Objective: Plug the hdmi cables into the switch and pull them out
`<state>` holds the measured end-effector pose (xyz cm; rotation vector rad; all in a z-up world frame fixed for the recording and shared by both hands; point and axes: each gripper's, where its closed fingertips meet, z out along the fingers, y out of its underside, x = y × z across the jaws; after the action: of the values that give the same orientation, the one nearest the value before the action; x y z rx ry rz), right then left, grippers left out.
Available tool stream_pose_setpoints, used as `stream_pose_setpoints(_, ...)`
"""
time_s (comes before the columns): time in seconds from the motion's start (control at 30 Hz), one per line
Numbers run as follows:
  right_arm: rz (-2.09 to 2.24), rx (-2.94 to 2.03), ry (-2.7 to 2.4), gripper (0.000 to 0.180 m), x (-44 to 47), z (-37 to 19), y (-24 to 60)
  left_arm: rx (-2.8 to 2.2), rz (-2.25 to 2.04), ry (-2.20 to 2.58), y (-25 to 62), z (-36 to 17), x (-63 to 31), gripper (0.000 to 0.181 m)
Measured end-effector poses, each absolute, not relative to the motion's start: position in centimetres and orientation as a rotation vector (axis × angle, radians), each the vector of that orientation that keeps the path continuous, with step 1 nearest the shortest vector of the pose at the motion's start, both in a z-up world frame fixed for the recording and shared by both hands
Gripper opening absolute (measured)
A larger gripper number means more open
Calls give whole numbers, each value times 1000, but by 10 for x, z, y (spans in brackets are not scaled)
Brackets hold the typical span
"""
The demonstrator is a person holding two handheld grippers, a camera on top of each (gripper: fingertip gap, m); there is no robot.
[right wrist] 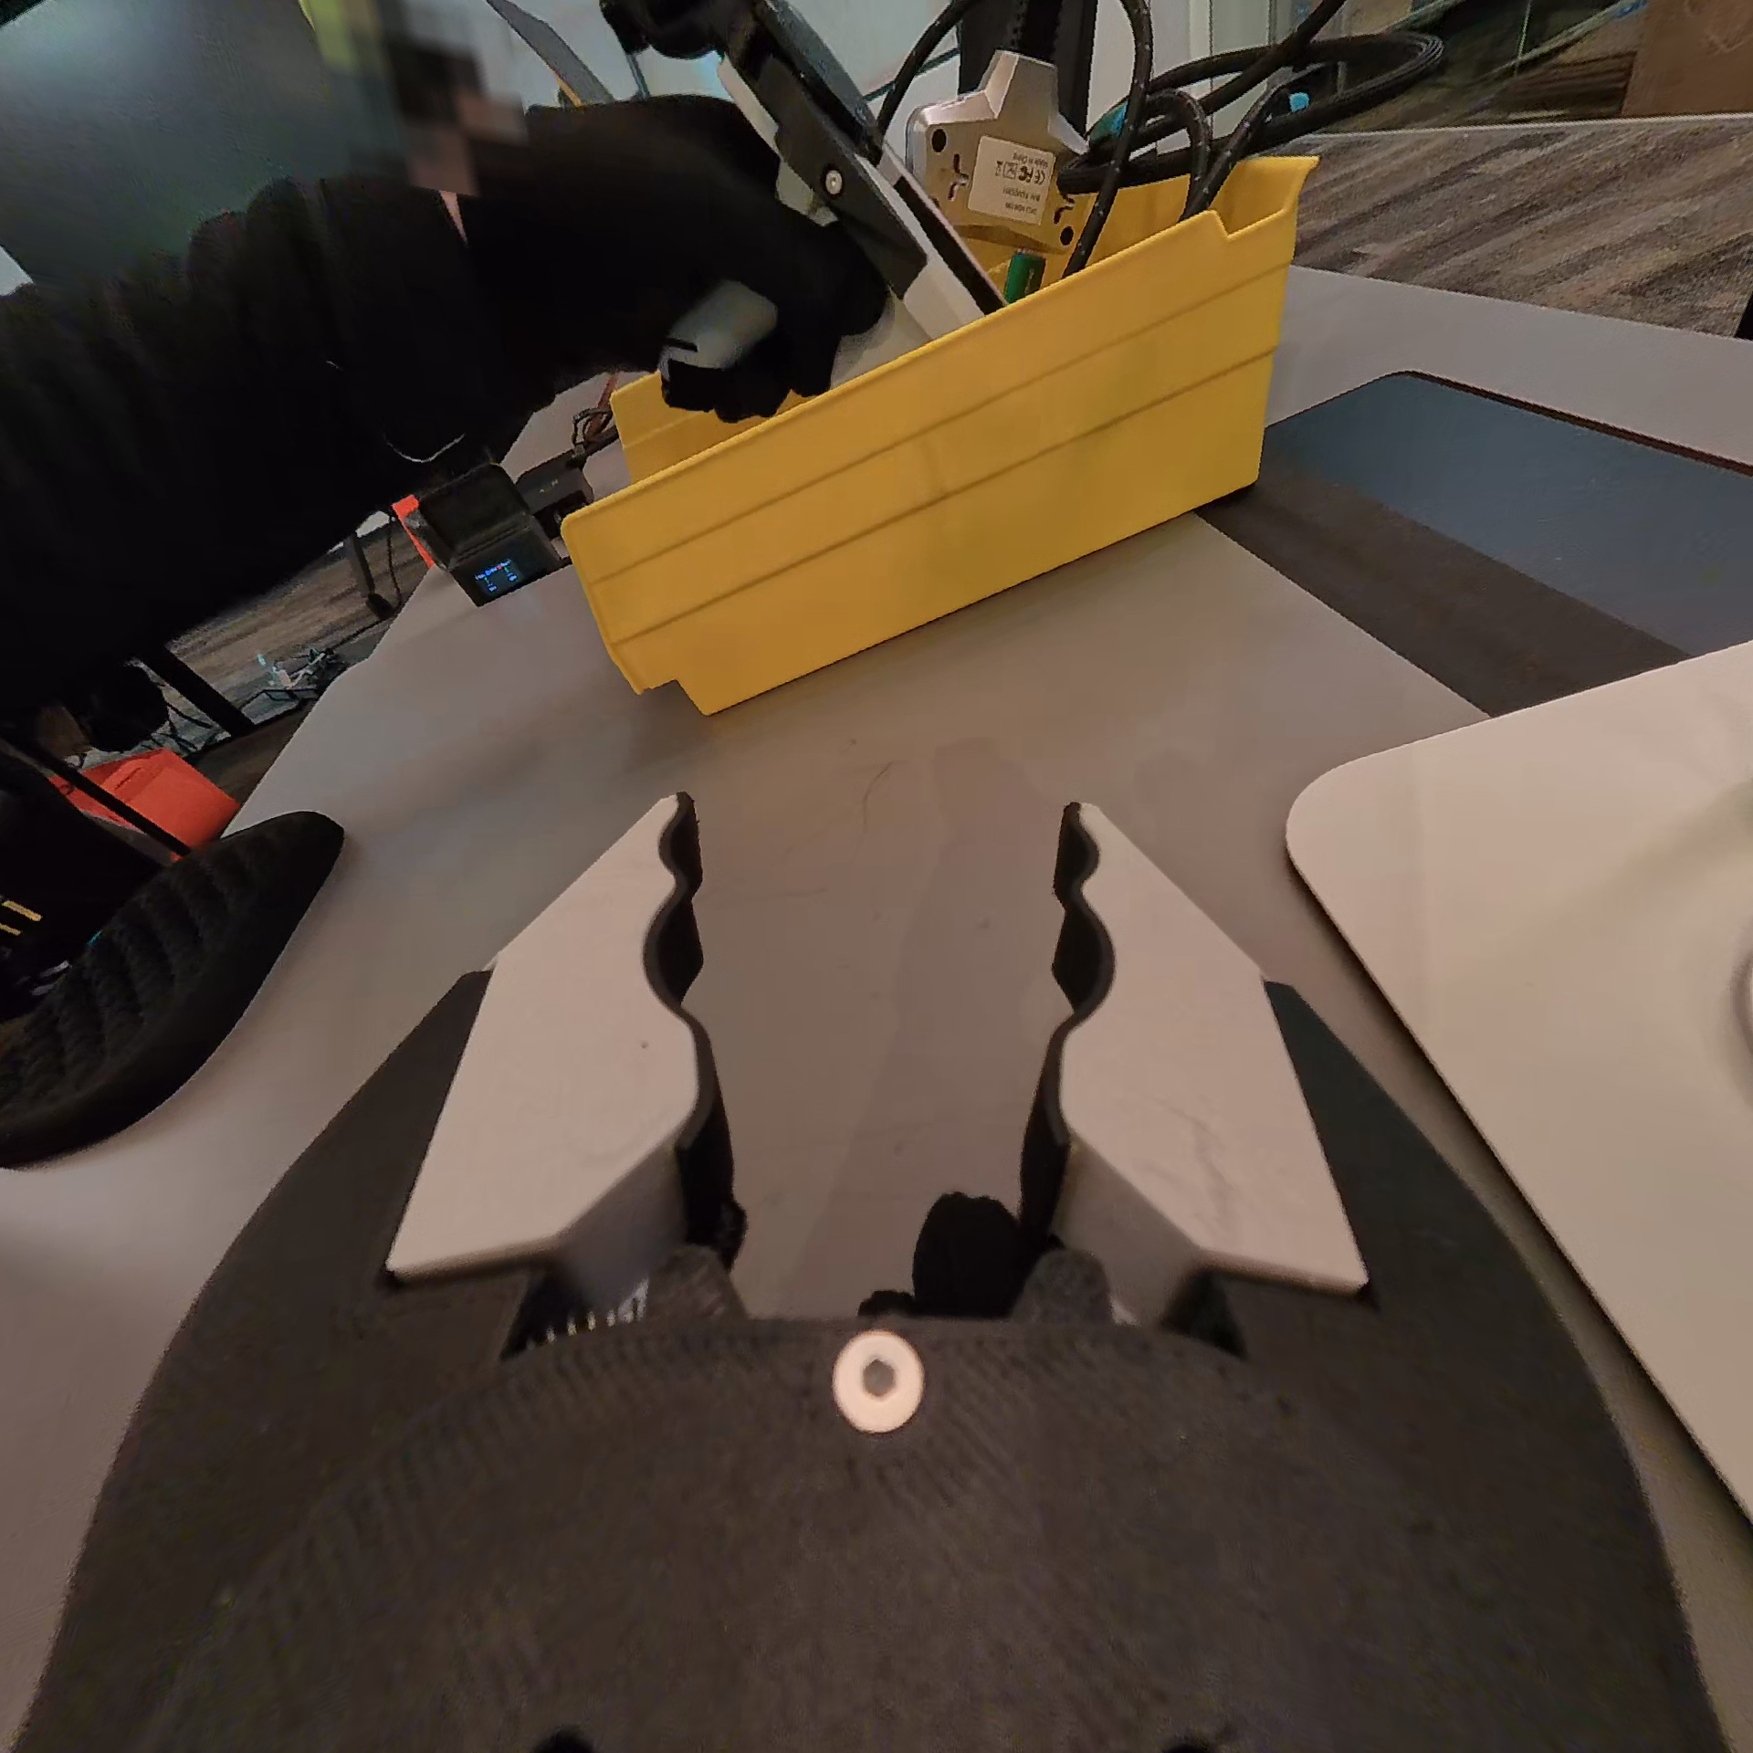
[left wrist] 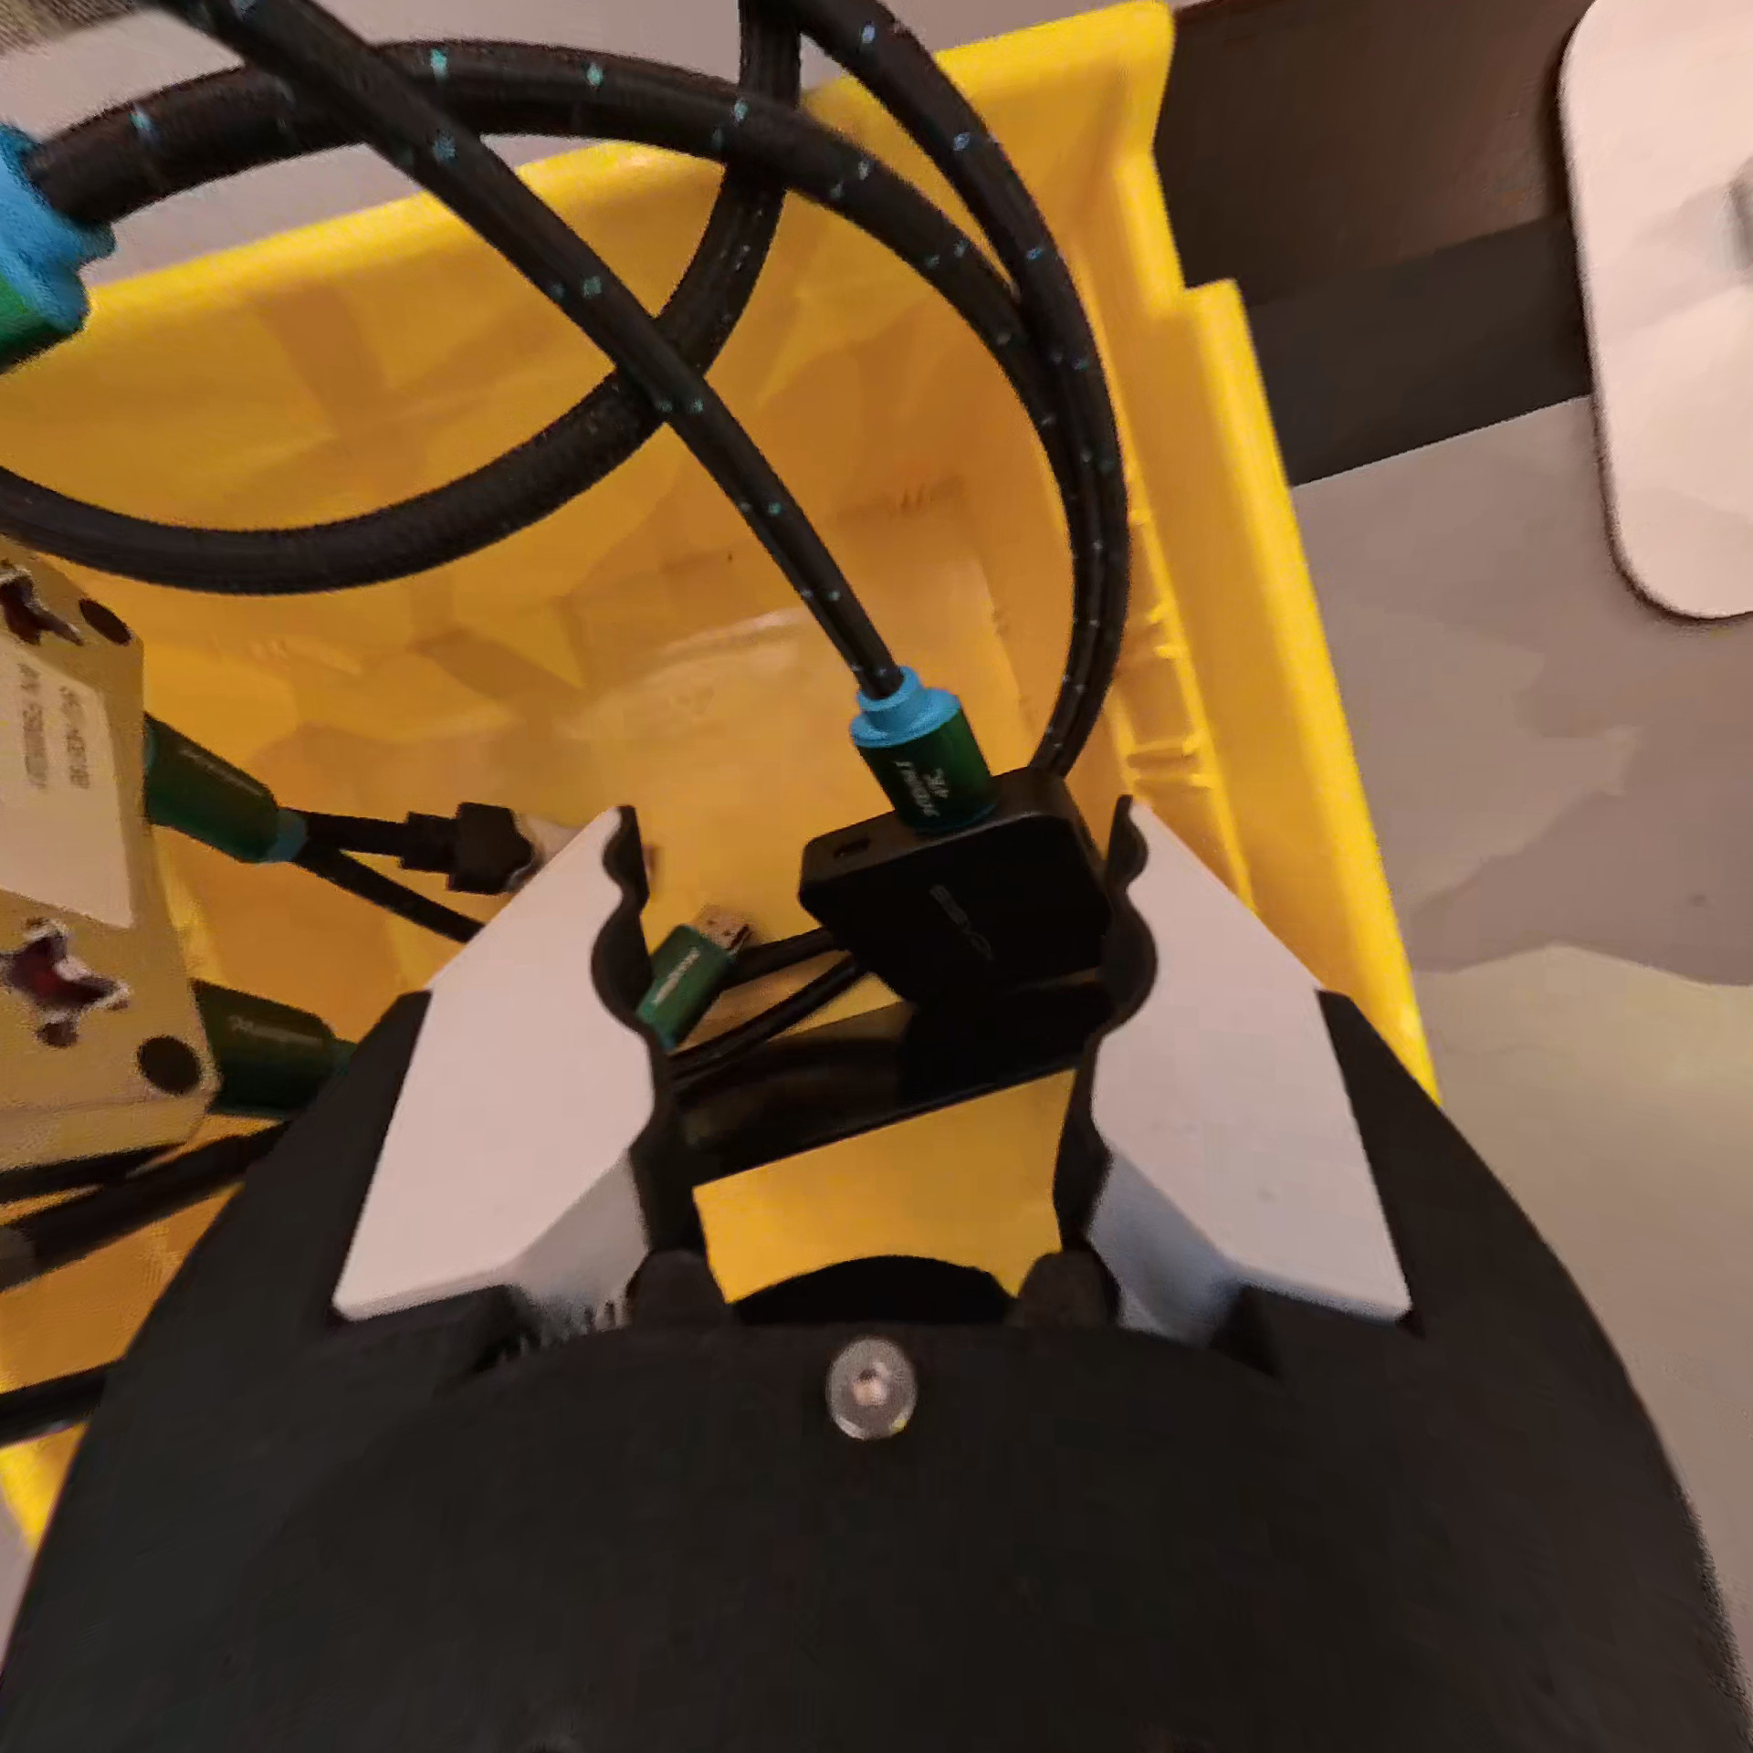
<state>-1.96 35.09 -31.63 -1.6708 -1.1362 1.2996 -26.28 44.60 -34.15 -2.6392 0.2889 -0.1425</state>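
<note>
Two white-and-black claws are at work, both spread and gripping nothing; the left claw (left wrist: 868,825) reaches down into the yellow plastic bin (left wrist: 1224,588), its jaws straddling a small black square HDMI switch (left wrist: 958,892) without yet closing, the right pad seeming to brush the switch's edge; one black braided cable with a green-and-blue plug (left wrist: 920,749) is already seated in the switch's far side, while a loose green-bodied plug (left wrist: 688,968) lies just beside the left pad; farther left a beige metal adapter box (left wrist: 76,882) carries two more green plugs, and beyond it loops of braided cable (left wrist: 531,266) cross over one another above the bin. The right claw (right wrist: 877,806) hovers over the grey worktop (right wrist: 854,759), well apart from the bin. The likely trouble: a squeeze could catch the switch crookedly and tip it, or the seated cable's stiffness could drag it free; the crossed loops may snag and haul the adapter box along.
</note>
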Motion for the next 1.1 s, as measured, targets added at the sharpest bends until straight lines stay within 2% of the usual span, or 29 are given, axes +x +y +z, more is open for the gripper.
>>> stream_pose_setpoints(0.07,1301,-1672,-1136,74,-20,-316,351,-2662,-121,323,446,-344,-265,93)
stream_pose_setpoints(0.13,1302,-1673,-1137,74,-20,-317,351,-2712,-246,343,442,-349,-255,78)
stream_pose_setpoints(0.3,1304,-1674,-1136,74,-20,-317,351,-2871,-319,405,434,-359,-246,68)
stream_pose_setpoints(0.53,1311,-1675,-1133,73,-19,-316,351,-2915,-245,473,432,-358,-246,66)
stream_pose_setpoints(0.6,1313,-1676,-1132,74,-19,-316,351,-2847,-240,477,438,-348,-243,49)
stream_pose_setpoints(1.1,1314,-1679,-1133,73,-19,-317,351,-2536,-270,445,429,-266,-252,45)
